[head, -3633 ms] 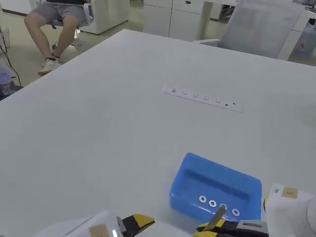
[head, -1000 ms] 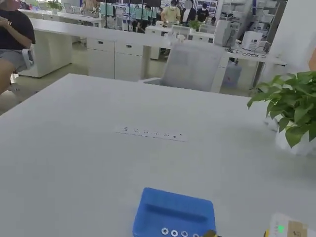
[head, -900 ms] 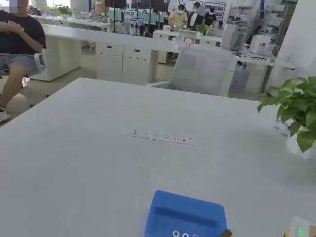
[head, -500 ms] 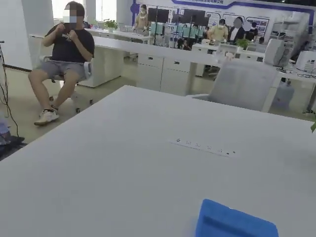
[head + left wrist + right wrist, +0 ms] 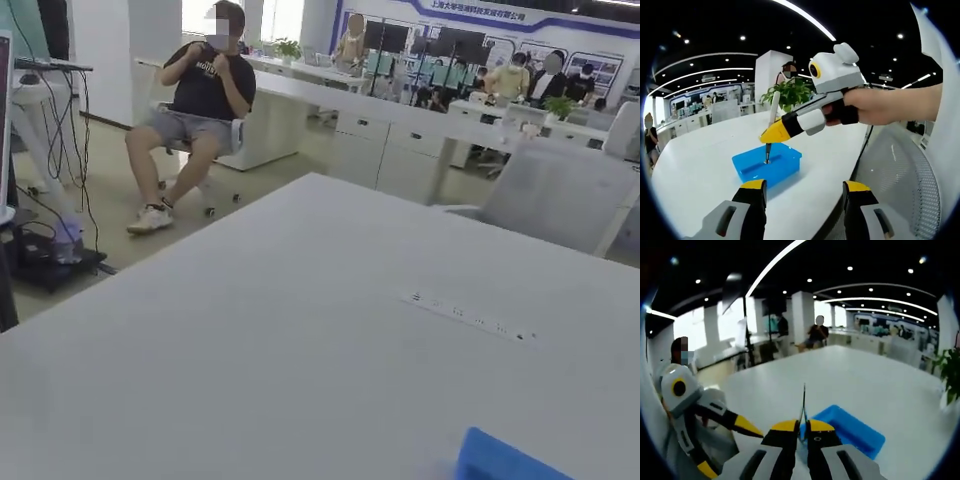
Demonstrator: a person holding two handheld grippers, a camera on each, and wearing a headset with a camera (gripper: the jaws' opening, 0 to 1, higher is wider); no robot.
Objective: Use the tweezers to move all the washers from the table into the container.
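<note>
The blue container (image 5: 767, 165) stands on the white table (image 5: 700, 170). Above it a hand holds my right gripper (image 5: 768, 138), shut on the tweezers (image 5: 772, 120), which point down with their tips inside the container. In the right gripper view the jaws (image 5: 802, 426) pinch the thin tweezers (image 5: 803, 402) over the container (image 5: 852, 434). My left gripper (image 5: 805, 187) is open and holds nothing, a little short of the container; it also appears as the left gripper (image 5: 727, 447) at lower left. A corner of the container (image 5: 505, 463) shows in the head view. Washers are too small to make out.
A flush power strip (image 5: 470, 318) lies in the table top (image 5: 280, 340). A potted plant (image 5: 790, 95) stands beyond the container. A person sits on a chair (image 5: 200, 110) past the table's far left corner. An office chair (image 5: 560, 195) stands at the far edge.
The head camera has tilted up and swung left, so the container has slid to the picture's lower right corner and the grippers have left that view. Nothing on the table visibly moved.
</note>
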